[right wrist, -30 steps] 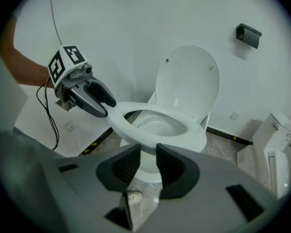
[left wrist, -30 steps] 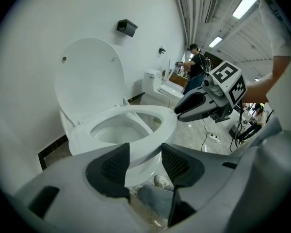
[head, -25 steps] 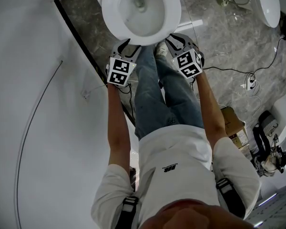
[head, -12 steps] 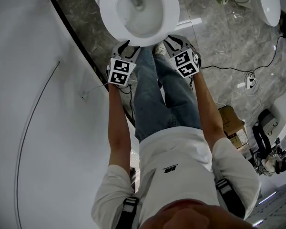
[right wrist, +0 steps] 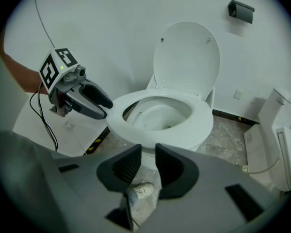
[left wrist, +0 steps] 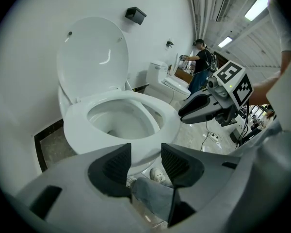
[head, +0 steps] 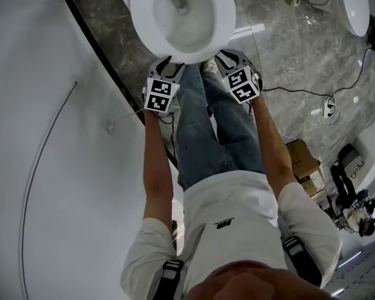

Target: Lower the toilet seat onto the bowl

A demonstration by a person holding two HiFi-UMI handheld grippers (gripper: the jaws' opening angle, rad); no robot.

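The toilet seat (left wrist: 170, 125) lies flat on the bowl (left wrist: 114, 123), mid-frame — left gripper (left wrist: 145, 152) and right gripper (right wrist: 147, 153) flank its front edge, jaws parted and empty, since it seems to rest unaided.

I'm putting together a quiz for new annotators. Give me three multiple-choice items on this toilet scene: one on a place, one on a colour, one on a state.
1. Where is the small black box?
A) on the floor
B) on the wall above the lid
C) on the ceiling

2. What colour is the toilet seat?
A) white
B) black
C) wooden brown

3. How does the lid stand?
A) shut flat
B) taken off
C) raised upright against the wall

Answers:
1 B: both gripper views show the small black box fixed to the wall, higher than the lid's top edge.
2 A: the toilet seat is white in all three views.
3 C: the lid stands up against the wall, with its inner face towards the cameras.
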